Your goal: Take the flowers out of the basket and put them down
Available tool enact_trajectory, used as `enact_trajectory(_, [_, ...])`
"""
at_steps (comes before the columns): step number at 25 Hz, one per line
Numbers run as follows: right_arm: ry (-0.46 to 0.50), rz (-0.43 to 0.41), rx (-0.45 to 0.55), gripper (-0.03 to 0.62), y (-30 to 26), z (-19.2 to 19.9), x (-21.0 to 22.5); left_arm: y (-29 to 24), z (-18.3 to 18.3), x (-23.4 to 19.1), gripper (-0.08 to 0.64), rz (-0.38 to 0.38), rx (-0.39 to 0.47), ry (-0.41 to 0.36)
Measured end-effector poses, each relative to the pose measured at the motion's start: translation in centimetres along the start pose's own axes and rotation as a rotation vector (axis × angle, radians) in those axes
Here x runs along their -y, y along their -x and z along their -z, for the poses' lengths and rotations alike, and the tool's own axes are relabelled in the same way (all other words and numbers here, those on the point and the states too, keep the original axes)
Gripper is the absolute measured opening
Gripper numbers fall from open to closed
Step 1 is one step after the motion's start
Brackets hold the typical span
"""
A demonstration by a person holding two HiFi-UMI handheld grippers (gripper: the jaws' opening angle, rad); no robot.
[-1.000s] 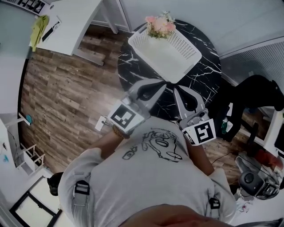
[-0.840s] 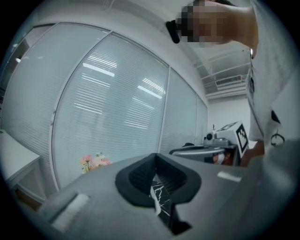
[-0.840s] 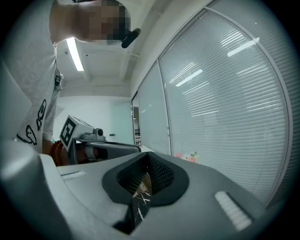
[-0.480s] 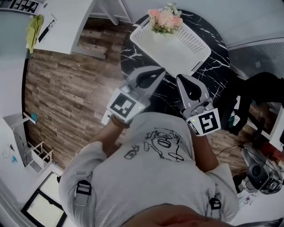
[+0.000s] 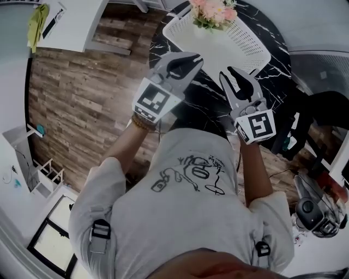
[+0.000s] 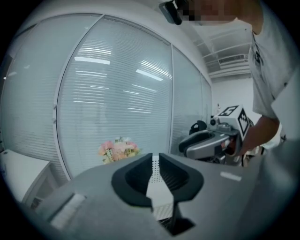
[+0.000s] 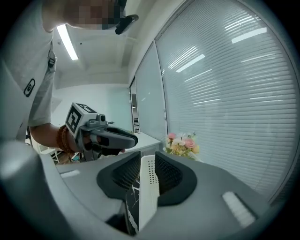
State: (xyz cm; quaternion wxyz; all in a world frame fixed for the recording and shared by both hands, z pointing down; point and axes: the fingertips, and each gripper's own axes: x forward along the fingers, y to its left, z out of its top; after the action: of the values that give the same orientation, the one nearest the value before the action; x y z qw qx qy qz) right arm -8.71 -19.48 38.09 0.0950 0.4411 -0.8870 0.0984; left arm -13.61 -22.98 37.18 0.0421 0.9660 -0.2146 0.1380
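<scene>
A bunch of pink flowers [image 5: 214,12] stands at the far end of a white perforated basket [image 5: 240,46] on a round black marble table [image 5: 203,103]. Both grippers hover over the table's near side, short of the basket. My left gripper [image 5: 196,56] is opening by a narrow gap with nothing between its jaws. My right gripper [image 5: 232,73] is opening a little wider, also with nothing in it. In the left gripper view the flowers [image 6: 118,150] sit far ahead of the left gripper [image 6: 155,157]. The right gripper view shows the flowers [image 7: 182,143] beyond the right gripper [image 7: 147,157].
A white desk [image 5: 76,24] with a yellow-green cloth [image 5: 37,22] stands at the upper left over wood flooring [image 5: 76,103]. Dark gear and a chair [image 5: 322,114] crowd the right side. Window blinds [image 6: 117,84] close off the space behind the table.
Both grippers have moved forward and up toward the basket. Their jaws, closed before, now stand slightly apart.
</scene>
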Motion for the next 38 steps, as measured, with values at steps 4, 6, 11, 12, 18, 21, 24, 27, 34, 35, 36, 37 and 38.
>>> enact_trajectory(4, [0.01,0.012,-0.035,0.163,-2.2,1.7,2.3,-1.5,2.1,-2.5,0.077,-0.011,-0.064,-0.025])
enact_trajectory(6, [0.012,0.01,-0.057,0.194,-3.5,2.4,3.4,-2.2,3.2,-3.9,0.096,-0.015,-0.094,-0.032])
enact_trajectory(11, [0.009,-0.018,-0.125,0.253,-6.8,4.6,5.7,-4.2,5.9,-7.1,0.176,-0.009,-0.186,-0.047])
enact_trajectory(12, [0.01,-0.022,-0.137,0.261,-7.4,5.1,6.2,-4.7,6.4,-7.7,0.184,-0.009,-0.203,-0.053])
enact_trajectory(18, [0.002,-0.051,-0.198,0.329,-11.5,8.0,8.8,-7.1,9.0,-10.5,0.233,0.04,-0.307,-0.095])
enact_trajectory(21, [0.003,-0.068,-0.233,0.355,-13.2,9.5,9.8,-8.4,10.7,-11.4,0.256,0.074,-0.379,-0.123])
enact_trajectory(24, [-0.002,-0.084,-0.27,0.385,-14.6,11.0,10.6,-9.6,12.1,-11.9,0.279,0.096,-0.437,-0.158])
enact_trajectory(27, [-0.01,-0.093,-0.303,0.394,-15.8,12.4,11.3,-10.4,12.6,-12.3,0.288,0.097,-0.467,-0.18])
enact_trajectory(34, [0.007,-0.109,-0.33,0.394,-18.0,14.1,12.7,-12.2,12.6,-13.2,0.287,0.091,-0.494,-0.251])
enact_trajectory(35, [0.01,-0.112,-0.33,0.394,-18.3,14.2,12.9,-12.5,12.6,-13.2,0.287,0.092,-0.497,-0.257])
enact_trajectory(36, [0.013,-0.117,-0.331,0.394,-18.6,14.3,13.0,-12.7,12.7,-13.2,0.287,0.091,-0.501,-0.26])
enact_trajectory(37, [0.016,-0.122,-0.331,0.393,-18.9,14.4,13.0,-12.8,12.8,-13.3,0.287,0.089,-0.505,-0.262])
enact_trajectory(38, [0.02,-0.127,-0.331,0.391,-19.1,14.4,13.1,-12.9,12.8,-13.4,0.287,0.087,-0.51,-0.266])
